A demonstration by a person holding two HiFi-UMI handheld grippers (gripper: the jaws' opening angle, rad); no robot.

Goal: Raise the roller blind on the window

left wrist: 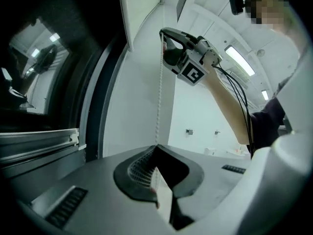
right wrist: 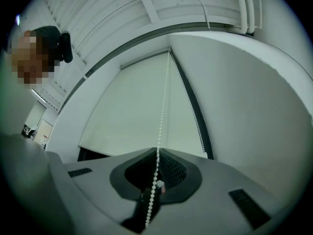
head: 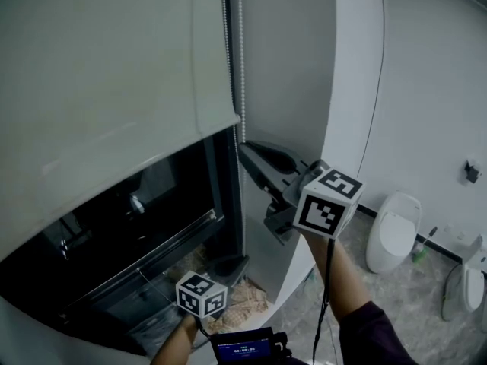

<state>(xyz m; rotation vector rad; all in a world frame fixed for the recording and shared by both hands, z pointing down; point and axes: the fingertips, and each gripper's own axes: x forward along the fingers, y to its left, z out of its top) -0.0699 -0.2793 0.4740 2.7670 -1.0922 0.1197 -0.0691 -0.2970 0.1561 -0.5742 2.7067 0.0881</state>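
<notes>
- Roller blind (head: 106,74) covered the upper part of the window (head: 114,242). Its bottom edge ran slantwise across the head view, with dark glass and a frame rail bare beneath it.
- The bead chain (head: 242,59) hung down along the blind's right edge, close beside the white wall (head: 289,52).
- The right tongs (right wrist: 157,150) were held up at the chain, just below the blind's lower right corner. Their tips were together on the chain, and its beads ran on between the two fingers toward that gripper's camera.
- The left tongs (left wrist: 156,147) sat lower, in front of the bottom part of the window. Their tips were pressed together on the same chain, which rose in a straight line from them to the right tongs above.
- A marker cube (head: 329,202) rode on the right gripper, and a forearm (head: 346,280) in a dark sleeve reached up to it from the bottom of the head view.
- A second marker cube (head: 202,293) showed low in the middle of that view, on the left gripper.
- White fixtures (head: 392,230) stood on the grey floor (head: 411,318) at the right, well apart from the window.
</notes>
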